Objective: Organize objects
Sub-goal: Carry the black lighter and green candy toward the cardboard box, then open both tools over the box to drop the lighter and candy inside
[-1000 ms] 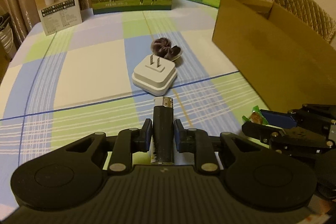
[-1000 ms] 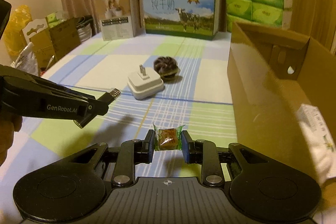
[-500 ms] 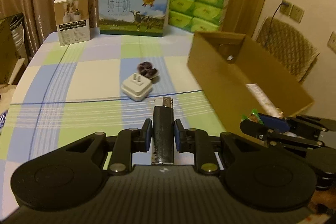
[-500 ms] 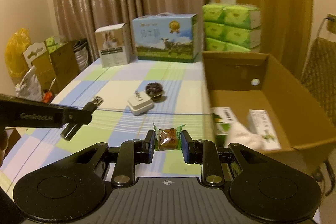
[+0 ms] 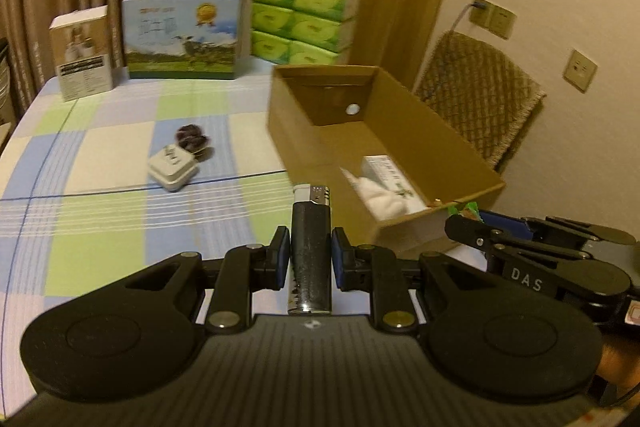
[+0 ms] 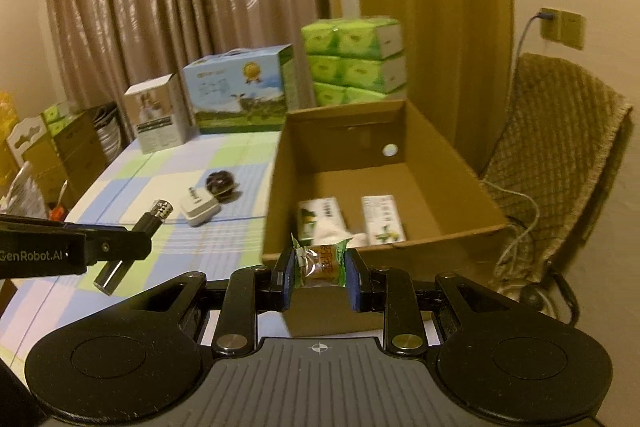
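My left gripper (image 5: 310,259) is shut on a dark lighter (image 5: 310,251) with a silver top, held above the checked tablecloth (image 5: 100,187), left of the open cardboard box (image 5: 440,147). My right gripper (image 6: 320,277) is shut on a green-wrapped snack (image 6: 322,263), held high near the front rim of the box (image 6: 460,187). The left gripper with the lighter (image 6: 136,241) shows at the left of the right wrist view. A white plug adapter (image 5: 172,169) and a dark round snack (image 5: 192,141) lie on the cloth.
The box holds small cartons (image 6: 382,219) and a white tissue (image 5: 380,195). A milk carton box (image 5: 182,35), a small white box (image 5: 82,53) and stacked green tissue packs (image 5: 304,19) stand at the table's far edge. A chair (image 6: 560,163) stands right of the box.
Both grippers have risen and moved right toward the box with their loads. The inside of the box has come into view.
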The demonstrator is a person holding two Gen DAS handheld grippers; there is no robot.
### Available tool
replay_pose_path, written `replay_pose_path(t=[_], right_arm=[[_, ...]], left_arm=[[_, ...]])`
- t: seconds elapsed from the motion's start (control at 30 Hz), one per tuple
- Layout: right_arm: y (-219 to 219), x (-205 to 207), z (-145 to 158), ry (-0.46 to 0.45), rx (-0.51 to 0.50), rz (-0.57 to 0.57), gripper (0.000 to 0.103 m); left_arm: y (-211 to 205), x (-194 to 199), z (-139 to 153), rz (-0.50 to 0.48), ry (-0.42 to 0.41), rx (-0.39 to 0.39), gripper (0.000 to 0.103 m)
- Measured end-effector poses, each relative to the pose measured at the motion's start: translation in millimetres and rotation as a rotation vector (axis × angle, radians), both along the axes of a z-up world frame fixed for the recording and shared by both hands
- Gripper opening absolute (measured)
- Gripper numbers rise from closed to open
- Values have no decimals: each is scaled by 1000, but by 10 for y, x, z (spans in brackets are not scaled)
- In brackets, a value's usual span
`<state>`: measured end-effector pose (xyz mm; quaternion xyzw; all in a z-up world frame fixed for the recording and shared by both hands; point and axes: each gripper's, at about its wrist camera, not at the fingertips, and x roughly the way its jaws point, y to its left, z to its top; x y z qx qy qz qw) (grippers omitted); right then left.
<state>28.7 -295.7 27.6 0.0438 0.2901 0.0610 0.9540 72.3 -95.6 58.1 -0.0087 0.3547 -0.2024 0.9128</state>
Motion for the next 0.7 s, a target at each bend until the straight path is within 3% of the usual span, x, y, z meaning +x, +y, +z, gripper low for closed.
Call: replay_pose_path(t=[0.33,0.7], right_arm=[[-294,-57,95,-23,19,-44,23],[-444,6,126,-24,31,-54,23]], left_arm=[[-422,-5,72,-66,-9,5,17],[-616,72,66,-90,-4,20,17]])
